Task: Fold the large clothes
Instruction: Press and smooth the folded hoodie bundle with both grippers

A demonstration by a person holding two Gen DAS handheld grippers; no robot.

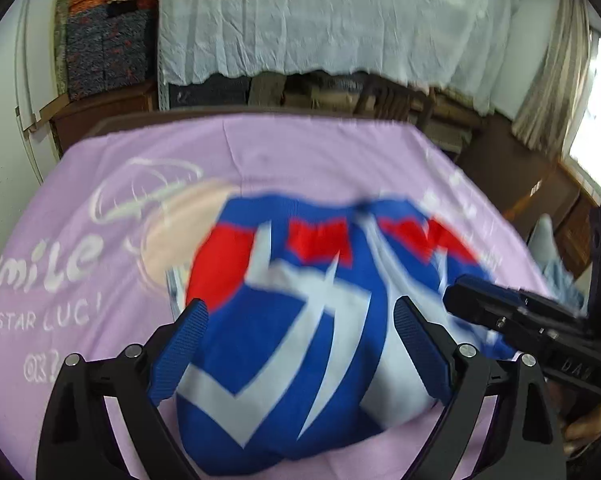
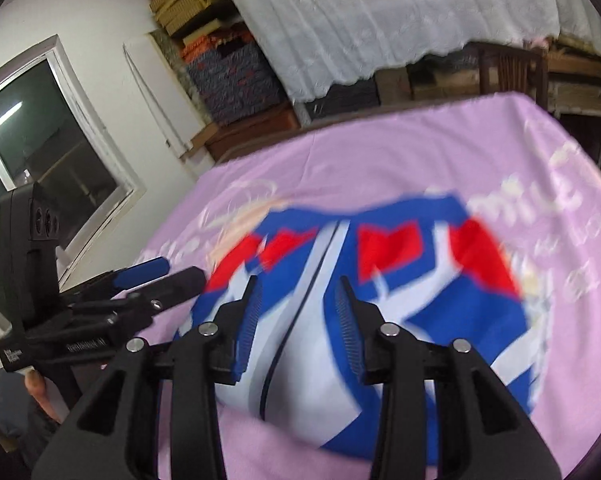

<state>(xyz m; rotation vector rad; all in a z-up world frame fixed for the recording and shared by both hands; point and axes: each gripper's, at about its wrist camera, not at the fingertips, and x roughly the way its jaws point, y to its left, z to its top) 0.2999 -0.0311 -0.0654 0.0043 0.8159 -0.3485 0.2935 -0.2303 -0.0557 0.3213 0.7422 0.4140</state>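
progress: blue-red-white jacket (image 1: 284, 320) sat bunched mid-frame on the pink sheet (image 1: 300, 152) over the tabletop, looked partly folded at best, needs squaring up | left gripper (image 1: 300, 340) fingers apart, gripping nothing | right gripper (image 2: 296, 320) fingers apart too, over the cloth

Blue-red-white jacket (image 1: 284, 344) (lilac cloth (image 1: 300, 152))

bare pink sheet (image 1: 280, 148) beyond jacket (image 1: 292, 320)

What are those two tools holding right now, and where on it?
Nothing. The left tool and the right tool are both open above the blue, red and white jacket, which lies on the purple cloth.
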